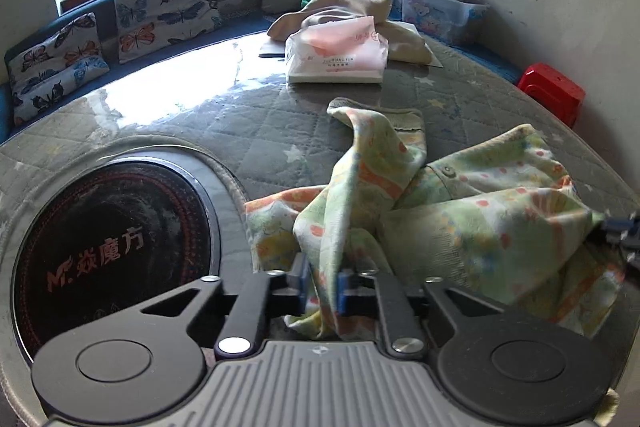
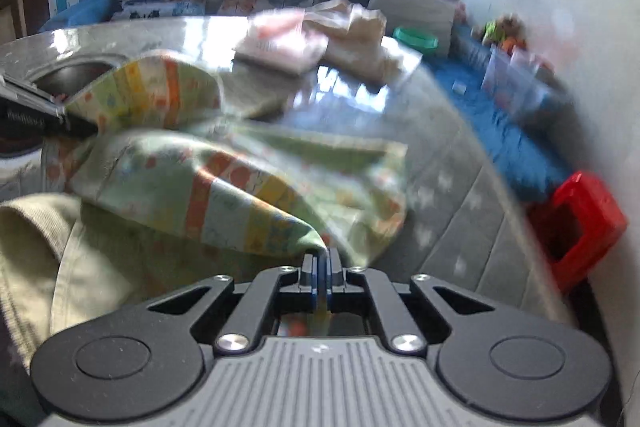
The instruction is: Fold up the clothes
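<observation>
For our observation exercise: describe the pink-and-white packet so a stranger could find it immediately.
Start at the round quilted table. Towards its far side, beside a heap of cream cloth, lies the tissue packet. It alone is glossy plastic, white with a pink panel and printed lettering.

Bare quilted table (image 1: 248,131) lies open ahead; the tissue pack (image 1: 338,57) and beige cloth (image 1: 400,31) block its far side.

Left gripper (image 1: 323,281) jaws pinching patterned garment (image 1: 440,219) on quilted table (image 1: 240,131).
</observation>
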`<state>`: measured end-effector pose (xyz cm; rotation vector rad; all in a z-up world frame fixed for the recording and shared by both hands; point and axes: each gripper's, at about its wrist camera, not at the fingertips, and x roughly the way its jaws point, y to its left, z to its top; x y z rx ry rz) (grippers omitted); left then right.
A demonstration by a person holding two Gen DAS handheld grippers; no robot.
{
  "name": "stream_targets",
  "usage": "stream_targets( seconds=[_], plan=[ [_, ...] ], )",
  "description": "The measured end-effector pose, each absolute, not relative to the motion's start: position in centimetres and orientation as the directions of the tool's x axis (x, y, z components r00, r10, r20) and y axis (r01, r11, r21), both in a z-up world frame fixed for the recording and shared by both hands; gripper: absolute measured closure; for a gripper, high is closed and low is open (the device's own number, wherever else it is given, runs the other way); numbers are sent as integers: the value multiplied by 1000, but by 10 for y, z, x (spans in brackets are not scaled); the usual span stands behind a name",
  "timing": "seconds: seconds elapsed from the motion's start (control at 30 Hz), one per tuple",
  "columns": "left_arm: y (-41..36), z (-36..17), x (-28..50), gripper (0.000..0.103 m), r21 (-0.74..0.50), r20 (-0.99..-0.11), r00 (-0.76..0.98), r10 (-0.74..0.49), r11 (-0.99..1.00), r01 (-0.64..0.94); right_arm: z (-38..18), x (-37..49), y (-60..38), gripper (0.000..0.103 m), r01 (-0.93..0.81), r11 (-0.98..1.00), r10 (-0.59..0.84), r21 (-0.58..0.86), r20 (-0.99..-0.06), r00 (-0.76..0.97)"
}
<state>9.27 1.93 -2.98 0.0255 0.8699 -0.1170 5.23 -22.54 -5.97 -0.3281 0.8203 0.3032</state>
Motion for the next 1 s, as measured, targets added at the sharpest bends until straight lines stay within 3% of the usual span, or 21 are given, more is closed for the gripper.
stream_targets(
  seconds=[0.33, 0.77, 1.0],
  plan=[
    [60, -24, 59, 98, -19, -732, 681, -34, 999, 30, -76, 47, -178, 100, -501, 850, 221, -162, -753, 619],
    [188, -20, 10, 98, -15, -732, 657, 178, 961, -276, -81, 82, -42, 100, -692, 713, 402, -114, -742, 537],
    [217, -14, -28, 99, -26, -727, 651, 220, 938, -347, -62, 72, -21, 100, -725, 684, 494, -87, -676, 547]
  ],
)
